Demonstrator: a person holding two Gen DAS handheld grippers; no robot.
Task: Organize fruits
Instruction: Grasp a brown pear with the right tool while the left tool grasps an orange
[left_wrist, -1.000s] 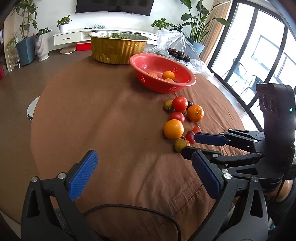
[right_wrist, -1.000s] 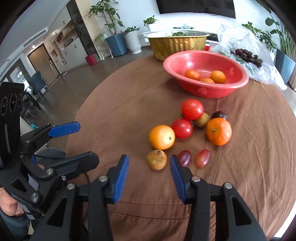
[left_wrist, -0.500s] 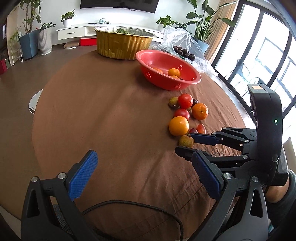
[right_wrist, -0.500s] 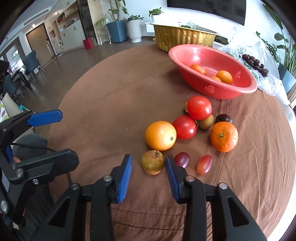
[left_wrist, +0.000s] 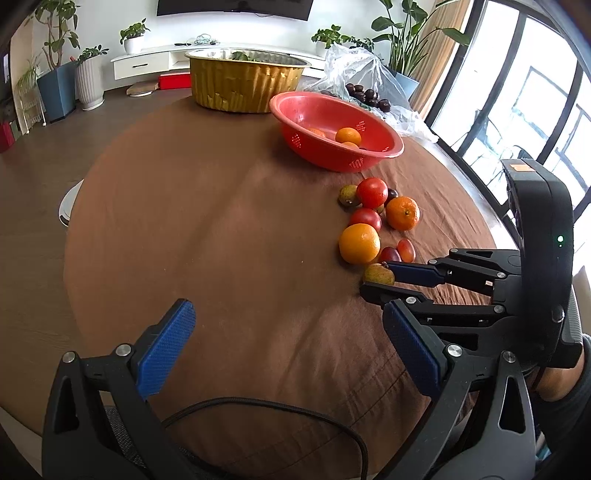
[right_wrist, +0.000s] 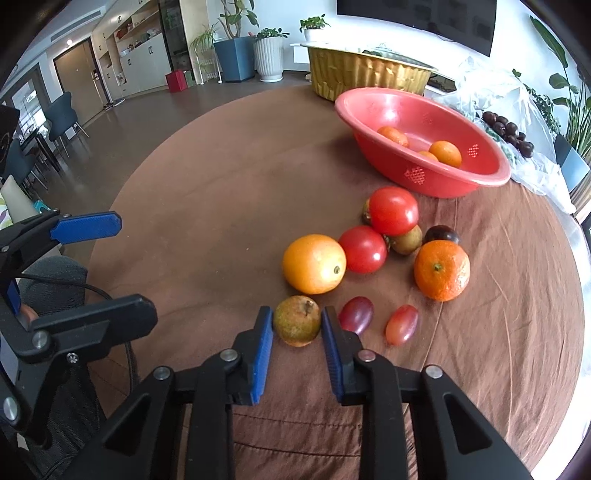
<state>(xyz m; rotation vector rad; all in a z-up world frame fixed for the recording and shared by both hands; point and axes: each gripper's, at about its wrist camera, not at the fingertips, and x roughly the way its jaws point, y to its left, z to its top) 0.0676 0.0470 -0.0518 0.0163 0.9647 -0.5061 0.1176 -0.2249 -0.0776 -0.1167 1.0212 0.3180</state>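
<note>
Across the brown-clothed table (right_wrist: 207, 206), my right gripper (right_wrist: 297, 321) has just been closing and now pinches the small russet fruit (right_wrist: 297, 320) squarely between its pads, nearest of the loose pile, the red basket (right_wrist: 476, 177) beyond, while my left gripper (left_wrist: 288, 343) gapes empty.

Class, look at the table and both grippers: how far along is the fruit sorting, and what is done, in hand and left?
Early. Done: three oranges lie in the red bowl. In hand: the right gripper has just been closing, its pads now against the small brownish fruit, not yet lifted. The left gripper is open and empty. Left: two tomatoes, two oranges, two grape tomatoes and small dark fruits on the cloth.
</note>
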